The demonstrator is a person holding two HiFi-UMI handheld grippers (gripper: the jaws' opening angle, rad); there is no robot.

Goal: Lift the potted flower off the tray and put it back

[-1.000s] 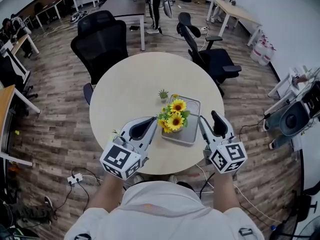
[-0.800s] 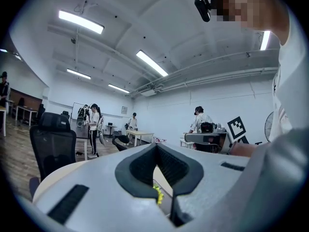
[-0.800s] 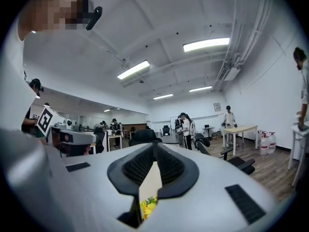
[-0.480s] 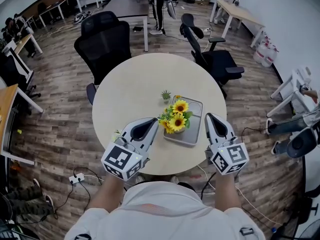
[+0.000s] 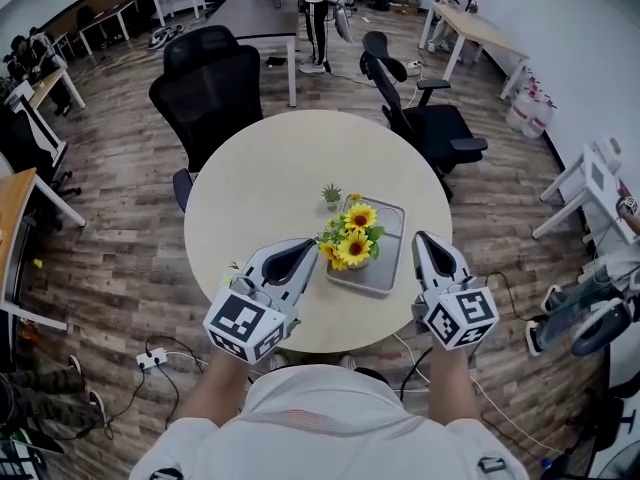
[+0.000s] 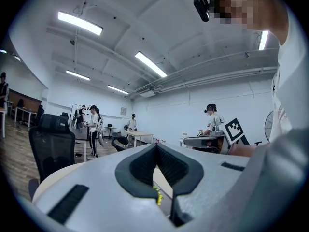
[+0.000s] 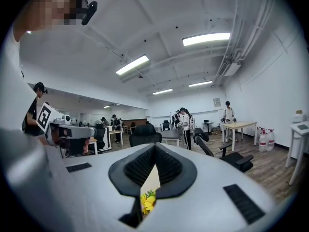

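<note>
The potted sunflowers stand on the grey tray on the round table. My left gripper hovers just left of the flowers with its jaws together, holding nothing. To the right of the tray, my right gripper is shut and empty too. In the left gripper view the fingertips meet, and a bit of yellow bloom shows below them. The right gripper view shows its shut tips with a sunflower in the slot beneath.
A small green potted plant sits on the table just beyond the tray. Black office chairs stand behind the table at the left and right. Several people stand by desks farther back. Cables lie on the wooden floor.
My right gripper's jaws stood apart a second ago and have closed on nothing. The left gripper and the flowers have stayed where they were.
</note>
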